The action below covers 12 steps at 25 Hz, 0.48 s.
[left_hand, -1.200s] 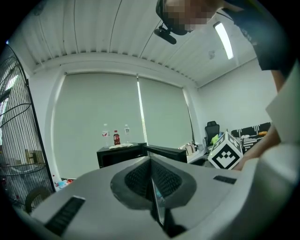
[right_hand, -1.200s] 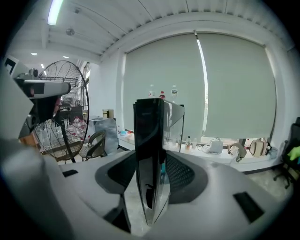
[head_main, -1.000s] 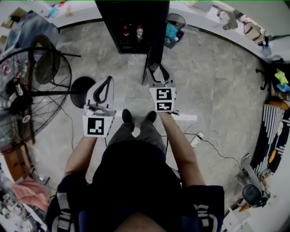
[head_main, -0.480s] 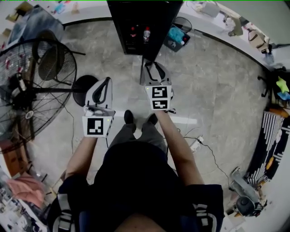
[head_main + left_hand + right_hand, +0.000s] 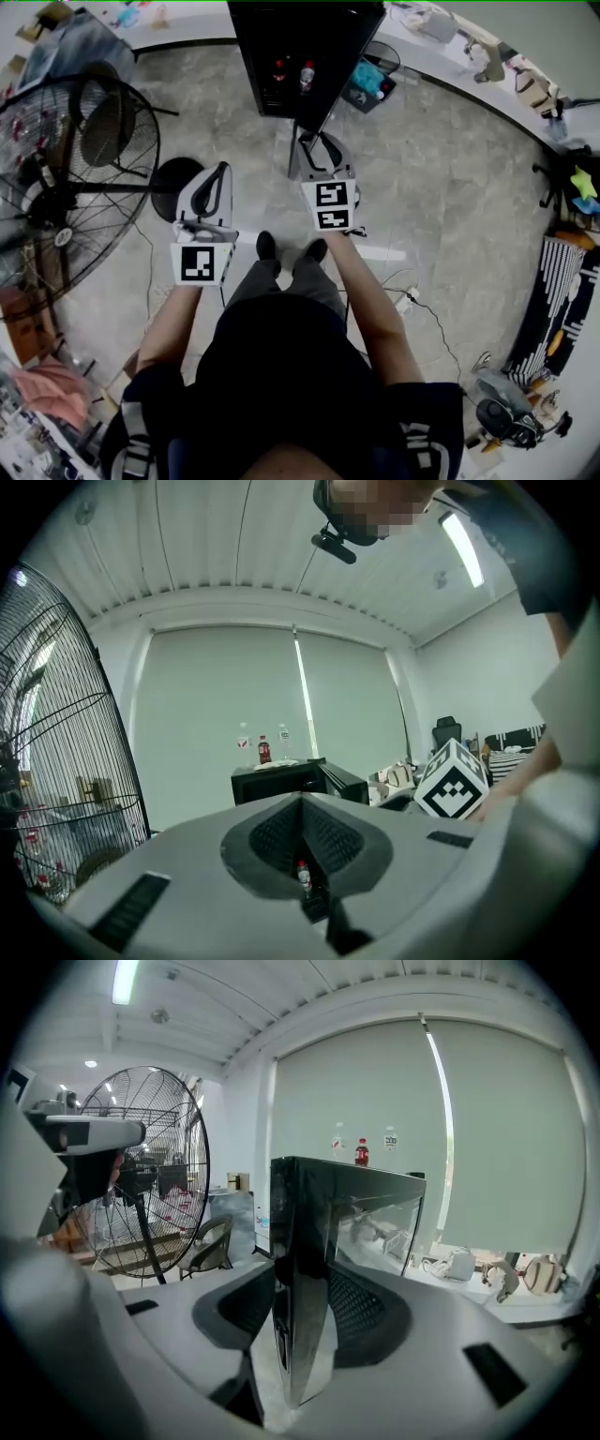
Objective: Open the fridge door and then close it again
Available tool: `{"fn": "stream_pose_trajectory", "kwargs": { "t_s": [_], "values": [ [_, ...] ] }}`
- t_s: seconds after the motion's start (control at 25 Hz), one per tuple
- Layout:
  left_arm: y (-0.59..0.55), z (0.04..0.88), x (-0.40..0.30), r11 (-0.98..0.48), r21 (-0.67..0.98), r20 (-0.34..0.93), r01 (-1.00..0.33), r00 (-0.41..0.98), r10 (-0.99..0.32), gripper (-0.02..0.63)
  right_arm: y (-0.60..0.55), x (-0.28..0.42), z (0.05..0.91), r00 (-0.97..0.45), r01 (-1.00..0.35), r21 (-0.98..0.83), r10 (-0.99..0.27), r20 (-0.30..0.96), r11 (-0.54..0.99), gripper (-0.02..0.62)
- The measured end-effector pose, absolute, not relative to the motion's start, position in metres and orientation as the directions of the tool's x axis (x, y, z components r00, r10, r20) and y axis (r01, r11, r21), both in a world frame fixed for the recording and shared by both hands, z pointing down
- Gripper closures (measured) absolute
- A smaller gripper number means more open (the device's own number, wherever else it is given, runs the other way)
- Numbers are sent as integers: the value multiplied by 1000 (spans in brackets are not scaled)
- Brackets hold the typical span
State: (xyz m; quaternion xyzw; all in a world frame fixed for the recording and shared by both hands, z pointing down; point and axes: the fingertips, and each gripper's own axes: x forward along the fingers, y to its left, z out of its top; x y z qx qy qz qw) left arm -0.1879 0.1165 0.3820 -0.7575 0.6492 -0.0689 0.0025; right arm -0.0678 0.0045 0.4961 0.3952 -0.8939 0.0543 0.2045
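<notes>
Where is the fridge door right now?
The open fridge door stands edge-on at the centre of the right gripper view, between the right gripper's jaws, which have just been opening; the standing fan is to its left.

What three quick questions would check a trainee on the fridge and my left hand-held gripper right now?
1. True or false: the fridge door stands open.
2. What stands on top of the fridge? A a kettle; B three bottles; C a potted plant.
3. Fill in: the jaws of the left hand-held gripper are ____, with nothing held.
Key: 1 true; 2 B; 3 shut.
</notes>
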Motion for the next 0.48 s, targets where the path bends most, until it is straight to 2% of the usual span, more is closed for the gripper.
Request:
{"fn": "stream_pose_trajectory", "kwargs": {
  "t_s": [0.48],
  "values": [
    [118, 384, -192, -148, -104, 104, -984, 137, -985, 583, 8, -73, 494, -650, -637, 144, -628, 429, 757, 411]
  ]
}}
